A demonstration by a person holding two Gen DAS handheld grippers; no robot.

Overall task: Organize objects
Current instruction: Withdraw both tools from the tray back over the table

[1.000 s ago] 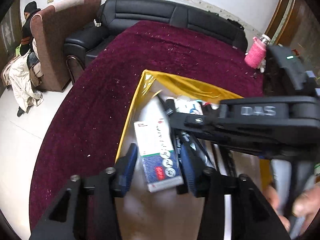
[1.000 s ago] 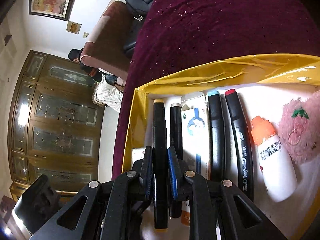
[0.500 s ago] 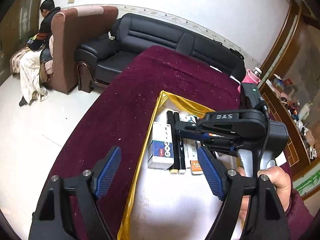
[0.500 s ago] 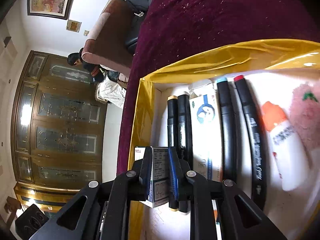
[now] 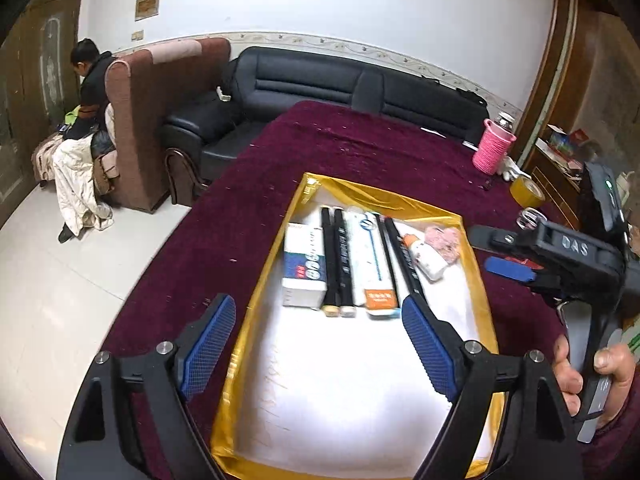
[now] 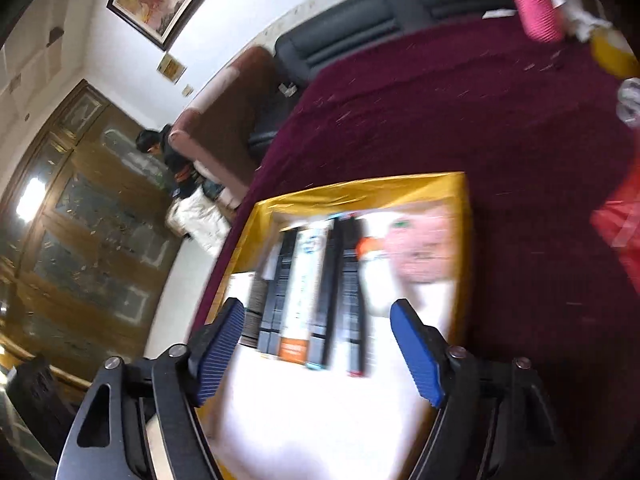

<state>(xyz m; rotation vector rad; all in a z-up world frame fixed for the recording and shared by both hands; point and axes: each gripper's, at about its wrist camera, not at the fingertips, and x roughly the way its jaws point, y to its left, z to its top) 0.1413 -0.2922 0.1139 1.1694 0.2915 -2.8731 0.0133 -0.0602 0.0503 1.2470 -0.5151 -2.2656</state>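
my left claw (image 5: 318, 330) hangs spread wide and empty above the near end of the gold tray (image 5: 264, 280) on the maroon table (image 5: 360, 148), and my right claw (image 6: 318, 340) gapes just as wide and bare over the same tray (image 6: 466, 248), its view smeared with blur. the things lie side by side across the far end of the tray: a white box (image 5: 304, 266) at the left, two black markers (image 5: 337, 262) touching it, a long carton (image 5: 372, 264), two more markers (image 5: 402, 258), a small bottle (image 5: 426, 256) and a pink fluffy bit (image 5: 444, 238) at the right. a pink cup (image 5: 493, 147) and a tape roll (image 5: 527, 192) sit well apart near the table's far right edge.
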